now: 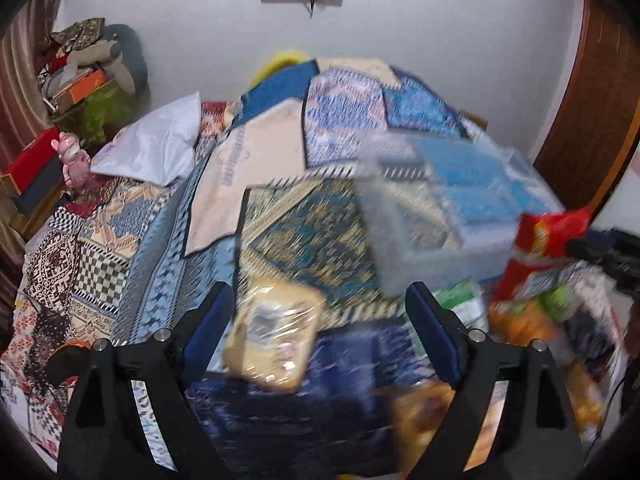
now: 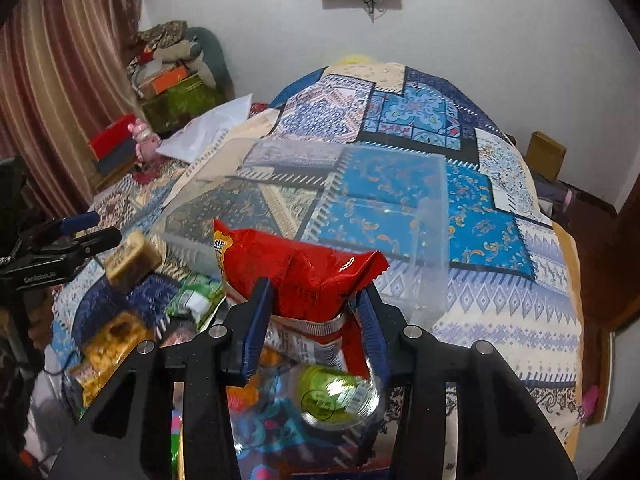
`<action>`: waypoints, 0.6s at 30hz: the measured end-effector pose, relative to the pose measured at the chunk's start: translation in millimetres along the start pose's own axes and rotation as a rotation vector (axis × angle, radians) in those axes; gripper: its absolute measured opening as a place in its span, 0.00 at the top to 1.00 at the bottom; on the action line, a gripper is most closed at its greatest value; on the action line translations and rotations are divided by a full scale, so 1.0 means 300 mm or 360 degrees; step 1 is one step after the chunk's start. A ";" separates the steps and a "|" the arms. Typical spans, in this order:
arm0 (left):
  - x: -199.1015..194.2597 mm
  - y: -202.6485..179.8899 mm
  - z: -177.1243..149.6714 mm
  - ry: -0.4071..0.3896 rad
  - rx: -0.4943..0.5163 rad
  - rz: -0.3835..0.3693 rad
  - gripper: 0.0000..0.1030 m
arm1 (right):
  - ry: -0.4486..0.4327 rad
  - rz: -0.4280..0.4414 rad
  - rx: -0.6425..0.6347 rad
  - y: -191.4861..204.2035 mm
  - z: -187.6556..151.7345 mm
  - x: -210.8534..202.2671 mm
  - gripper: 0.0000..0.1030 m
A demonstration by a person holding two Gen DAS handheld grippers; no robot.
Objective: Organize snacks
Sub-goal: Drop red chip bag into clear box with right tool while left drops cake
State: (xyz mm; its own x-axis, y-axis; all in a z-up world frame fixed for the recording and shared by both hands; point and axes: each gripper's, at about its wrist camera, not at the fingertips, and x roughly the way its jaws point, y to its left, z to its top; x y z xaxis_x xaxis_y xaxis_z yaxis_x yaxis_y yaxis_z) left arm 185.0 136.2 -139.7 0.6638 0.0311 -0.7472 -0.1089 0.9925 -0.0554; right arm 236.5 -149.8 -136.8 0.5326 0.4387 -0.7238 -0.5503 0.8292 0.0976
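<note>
My right gripper (image 2: 314, 304) is shut on a red snack bag (image 2: 300, 268) and holds it above the bed, just in front of a clear plastic bin (image 2: 432, 216). The red bag also shows at the right of the left wrist view (image 1: 548, 236), with the bin (image 1: 440, 216) beside it. My left gripper (image 1: 320, 312) is wide open. A clear-wrapped tan snack pack (image 1: 272, 340) is in the air between its fingers, not touching them. In the right wrist view the left gripper (image 2: 84, 232) is next to that pack (image 2: 130, 260).
A pile of loose snacks lies on the patterned bedspread (image 2: 480, 220): a green cup (image 2: 332, 396), a yellow pack (image 2: 108, 348), green packets (image 2: 192, 296). A white pillow (image 1: 152, 144) lies at the far left. Boxes and clothes (image 1: 80, 80) are stacked by the curtain.
</note>
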 end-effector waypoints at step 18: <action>0.154 0.046 -0.112 0.0101 0.0018 0.0080 0.45 | 0.0084 0.0007 -0.0178 0.078 -0.008 0.097 0.47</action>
State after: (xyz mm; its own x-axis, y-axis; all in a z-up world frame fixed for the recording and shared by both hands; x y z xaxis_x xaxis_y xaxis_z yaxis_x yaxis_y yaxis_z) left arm 189.5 147.4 -197.3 0.6093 0.0740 -0.7895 -0.1324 0.9912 -0.0093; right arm 237.7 -118.4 -157.1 0.4970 0.4207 -0.7590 -0.6224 0.7823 0.0260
